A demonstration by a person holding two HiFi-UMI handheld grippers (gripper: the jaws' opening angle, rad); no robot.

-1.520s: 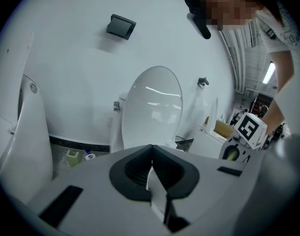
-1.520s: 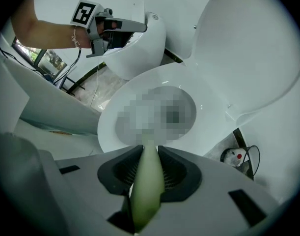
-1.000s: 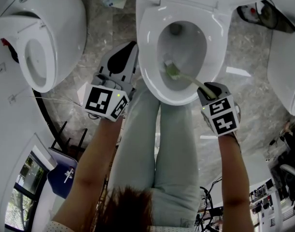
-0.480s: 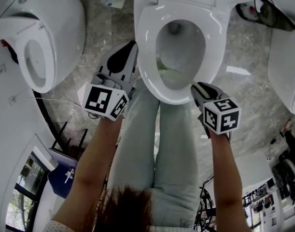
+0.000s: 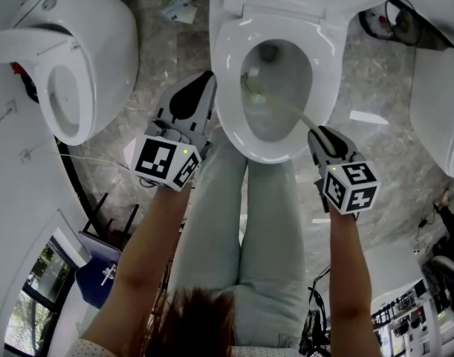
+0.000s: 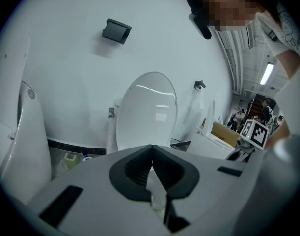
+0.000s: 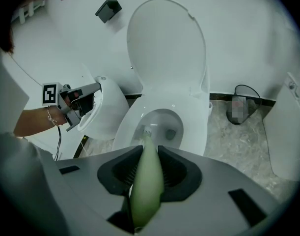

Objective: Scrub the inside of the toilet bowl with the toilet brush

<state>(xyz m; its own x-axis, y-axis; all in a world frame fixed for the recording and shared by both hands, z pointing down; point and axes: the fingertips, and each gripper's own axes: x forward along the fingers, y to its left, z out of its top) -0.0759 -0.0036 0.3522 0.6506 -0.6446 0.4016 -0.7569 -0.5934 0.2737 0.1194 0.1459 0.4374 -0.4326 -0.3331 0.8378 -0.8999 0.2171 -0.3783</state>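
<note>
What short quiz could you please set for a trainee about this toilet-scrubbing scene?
1. True or false: the left gripper is shut on the pale green plastic toilet brush.
2. Where is the brush's bristle head? A: on the marble floor. B: inside the white ceramic toilet bowl. C: in the neighbouring toilet.
3. Fill in: the white oval toilet lid stands ____.

Key:
1. False; the right gripper clamps the brush handle, while the left gripper's jaws are together on nothing.
2. B.
3. Raised.
</note>
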